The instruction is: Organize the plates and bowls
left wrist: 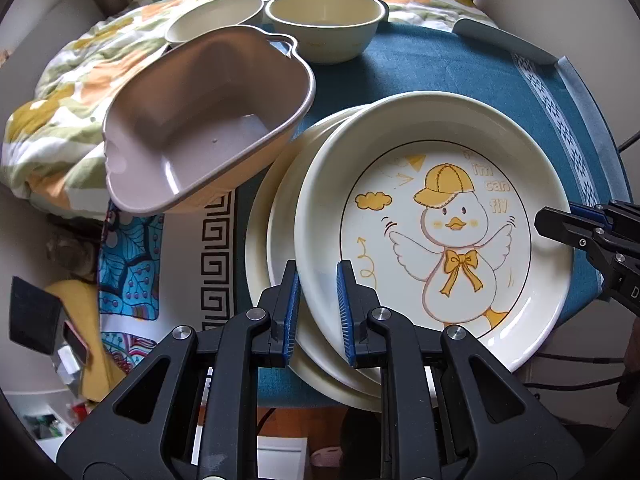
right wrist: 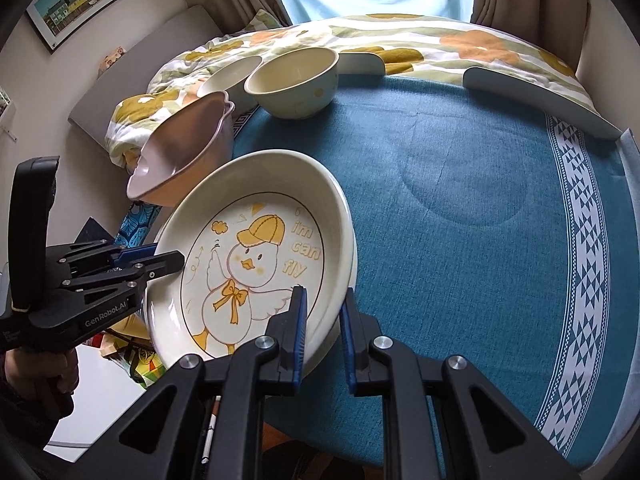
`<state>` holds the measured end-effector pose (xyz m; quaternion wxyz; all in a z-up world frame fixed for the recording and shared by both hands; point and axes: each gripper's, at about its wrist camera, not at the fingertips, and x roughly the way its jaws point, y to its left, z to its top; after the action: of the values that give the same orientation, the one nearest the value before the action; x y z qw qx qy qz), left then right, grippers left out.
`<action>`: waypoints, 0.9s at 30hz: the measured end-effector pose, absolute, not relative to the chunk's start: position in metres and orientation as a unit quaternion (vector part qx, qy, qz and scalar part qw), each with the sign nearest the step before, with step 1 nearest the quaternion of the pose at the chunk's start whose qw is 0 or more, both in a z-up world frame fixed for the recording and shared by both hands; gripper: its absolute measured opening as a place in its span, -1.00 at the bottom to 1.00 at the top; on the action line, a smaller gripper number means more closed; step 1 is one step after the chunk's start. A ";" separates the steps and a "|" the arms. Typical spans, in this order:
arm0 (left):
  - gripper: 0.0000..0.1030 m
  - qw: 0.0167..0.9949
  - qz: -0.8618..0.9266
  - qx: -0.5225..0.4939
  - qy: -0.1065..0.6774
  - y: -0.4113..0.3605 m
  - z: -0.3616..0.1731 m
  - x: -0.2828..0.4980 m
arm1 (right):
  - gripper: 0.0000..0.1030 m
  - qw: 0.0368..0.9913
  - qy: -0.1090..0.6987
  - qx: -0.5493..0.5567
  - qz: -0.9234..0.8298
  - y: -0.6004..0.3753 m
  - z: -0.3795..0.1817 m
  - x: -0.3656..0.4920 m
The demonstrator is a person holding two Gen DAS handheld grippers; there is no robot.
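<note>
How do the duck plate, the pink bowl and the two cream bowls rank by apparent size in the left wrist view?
1. duck plate
2. pink bowl
3. right cream bowl
4. left cream bowl, partly hidden and farther, so unsure.

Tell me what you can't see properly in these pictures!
- Plates under the duck plate: left wrist view shows only their rims; the count is unclear.
- Far cream bowl: in the right wrist view, the nearer cream bowl and pink bowl partly hide it.
- Right hand-held gripper: the left view's edge crops it.

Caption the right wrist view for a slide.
Both tools, right and left, grip the duck plate over the blue tablecloth.
</note>
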<state>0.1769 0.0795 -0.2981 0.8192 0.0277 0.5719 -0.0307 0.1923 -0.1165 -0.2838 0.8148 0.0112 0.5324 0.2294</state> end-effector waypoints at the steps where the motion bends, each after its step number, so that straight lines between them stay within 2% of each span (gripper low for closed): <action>1: -0.71 0.820 -0.028 0.032 0.571 0.078 -0.298 0.177 | -0.71 0.814 0.532 0.011 0.230 -0.117 -0.284 0.192; 13: -0.71 0.825 0.017 0.094 0.557 0.066 -0.293 0.172 | -0.71 0.813 0.533 0.000 0.236 -0.113 -0.285 0.193; 27: -0.71 0.824 0.017 0.093 0.559 0.069 -0.292 0.167 | -0.71 0.818 0.526 -0.020 0.232 -0.106 -0.284 0.194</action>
<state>0.1666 0.0689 -0.2920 0.8238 0.0934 0.5588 0.0174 0.1936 -0.1060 -0.2841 0.8178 -0.0197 0.5263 0.2318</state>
